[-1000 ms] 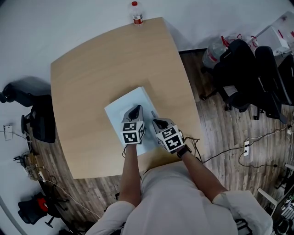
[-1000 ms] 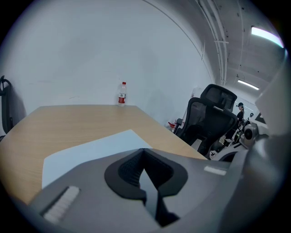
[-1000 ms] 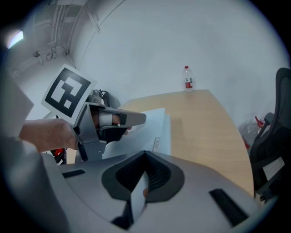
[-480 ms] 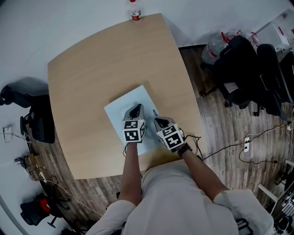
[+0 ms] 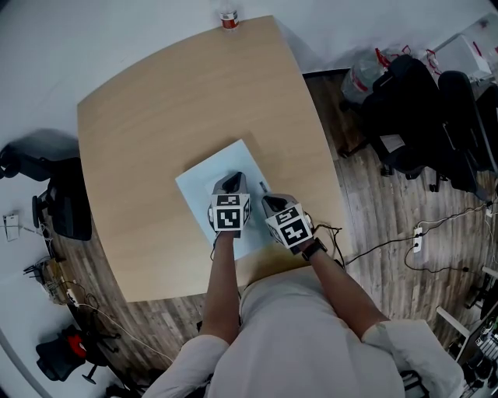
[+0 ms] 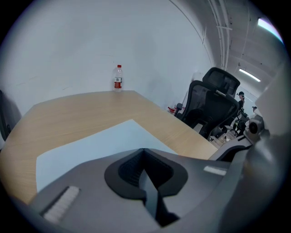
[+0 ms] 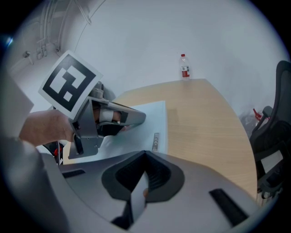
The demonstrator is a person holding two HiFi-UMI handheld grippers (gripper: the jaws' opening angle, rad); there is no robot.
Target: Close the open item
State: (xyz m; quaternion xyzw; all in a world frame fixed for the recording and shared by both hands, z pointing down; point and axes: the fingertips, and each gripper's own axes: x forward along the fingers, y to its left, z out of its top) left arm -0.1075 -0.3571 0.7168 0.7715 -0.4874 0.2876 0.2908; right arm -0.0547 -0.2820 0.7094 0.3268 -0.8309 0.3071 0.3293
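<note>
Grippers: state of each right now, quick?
Left gripper: closed, jaws together, nothing seen between them.
Right gripper: closed, jaws together, nothing clearly held.

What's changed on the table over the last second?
Very little. The left gripper looks to have tipped slightly steeper over the pale blue sheet; the view itself shifted a bit too. Nothing was taken hold of or let go. The right gripper, the sheet and the bottle stayed put, and both grippers stayed shut.
</note>
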